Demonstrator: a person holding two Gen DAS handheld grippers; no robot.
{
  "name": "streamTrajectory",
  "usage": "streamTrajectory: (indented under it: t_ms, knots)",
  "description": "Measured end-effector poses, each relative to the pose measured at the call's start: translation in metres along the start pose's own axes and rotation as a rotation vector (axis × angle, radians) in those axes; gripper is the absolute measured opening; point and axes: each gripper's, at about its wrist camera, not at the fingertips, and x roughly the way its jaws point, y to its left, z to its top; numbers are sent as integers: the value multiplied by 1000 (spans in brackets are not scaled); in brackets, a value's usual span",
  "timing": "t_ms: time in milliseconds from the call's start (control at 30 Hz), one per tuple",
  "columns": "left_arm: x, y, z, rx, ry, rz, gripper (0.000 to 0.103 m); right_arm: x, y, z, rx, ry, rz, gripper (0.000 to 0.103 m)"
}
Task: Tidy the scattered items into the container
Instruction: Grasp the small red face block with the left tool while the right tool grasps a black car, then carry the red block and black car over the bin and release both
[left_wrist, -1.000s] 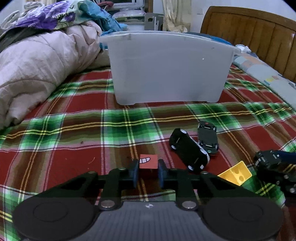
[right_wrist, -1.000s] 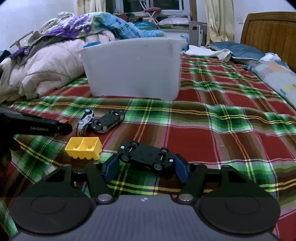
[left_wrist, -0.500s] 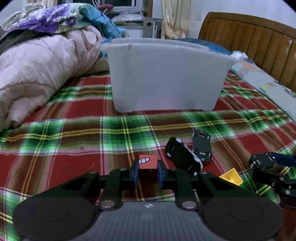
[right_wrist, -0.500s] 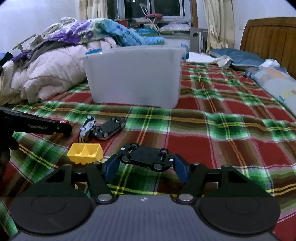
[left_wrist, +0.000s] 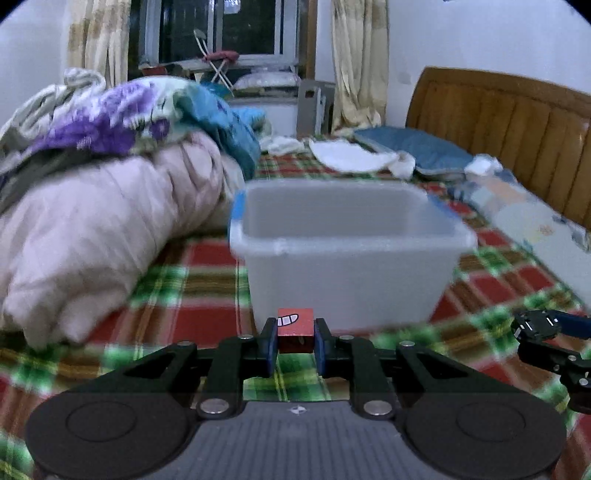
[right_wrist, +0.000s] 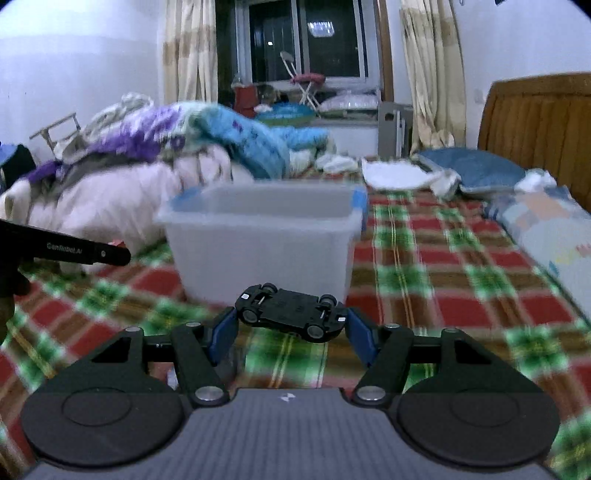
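Observation:
My left gripper (left_wrist: 295, 341) is shut on a red block (left_wrist: 295, 329) with a white toothy mouth printed on it, held in the air in front of the white plastic bin (left_wrist: 347, 273). My right gripper (right_wrist: 290, 325) is shut on a black toy car (right_wrist: 291, 312), held upside down with its wheels up, also in front of the bin (right_wrist: 258, 254). The right gripper with the car also shows at the right edge of the left wrist view (left_wrist: 543, 326). The left gripper's finger (right_wrist: 74, 251) shows at the left of the right wrist view. The bin's inside looks empty.
The bin stands on a red and green plaid bedspread (left_wrist: 207, 291). A heap of pink and purple bedding (left_wrist: 92, 206) lies to its left. Pillows (right_wrist: 472, 170) and a wooden headboard (left_wrist: 509, 122) are at the back right. The view is blurred by motion.
Both grippers have risen from the bedspread with their loads and now look over the bin's rim. The other toy cars and the yellow block have dropped out of view.

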Motion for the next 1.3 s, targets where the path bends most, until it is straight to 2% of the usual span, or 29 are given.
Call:
streamTrajectory:
  t_ms: [167, 300, 533, 633, 667, 700, 733, 767, 800, 867, 900, 1000, 1133, 1300]
  knots:
    - [14, -6, 50, 6, -20, 0, 23, 19, -2, 52, -42, -40, -1, 67]
    - [35, -8, 73, -1, -8, 9, 23, 40, -1, 74, -52, -30, 6, 67]
    - [68, -6, 81, -2, 37, 44, 23, 85, 2, 91, -66, 24, 8, 67]
    - [60, -3, 80, 0, 16, 33, 23, 88, 3, 93, -81, 10, 2, 67]
    - [50, -2, 74, 6, -7, 28, 23, 84, 3, 91, -81, -1, 12, 67]
    - [39, -3, 64, 13, -35, 22, 30, 76, 2, 88, -77, -17, 22, 67]
    - [32, -4, 51, 33, -47, 9, 49, 68, 3, 84, -75, -33, 34, 67]
    - [27, -5, 34, 51, -46, 6, 59, 62, 3, 79, -72, -38, 46, 67]
    - [26, -5, 17, 52, -44, 18, 75, 54, 3, 73, -62, -45, 61, 67]
    - [33, -7, -19, 65, -21, 30, 76, 41, 5, 61, -60, -49, 84, 67]
    - [42, -9, -35, 75, 15, 43, 76, 36, 6, 55, -56, -47, 89, 67]
    - [76, -8, -64, 34, 131, 43, 63, 25, 8, 42, -47, -30, 106, 67]
    - [103, -6, -77, 23, 166, 75, 63, 18, 11, 37, -68, -23, 105, 67]
    - [118, -7, -77, 42, 165, 81, 63, 17, 10, 34, -65, -23, 109, 67]
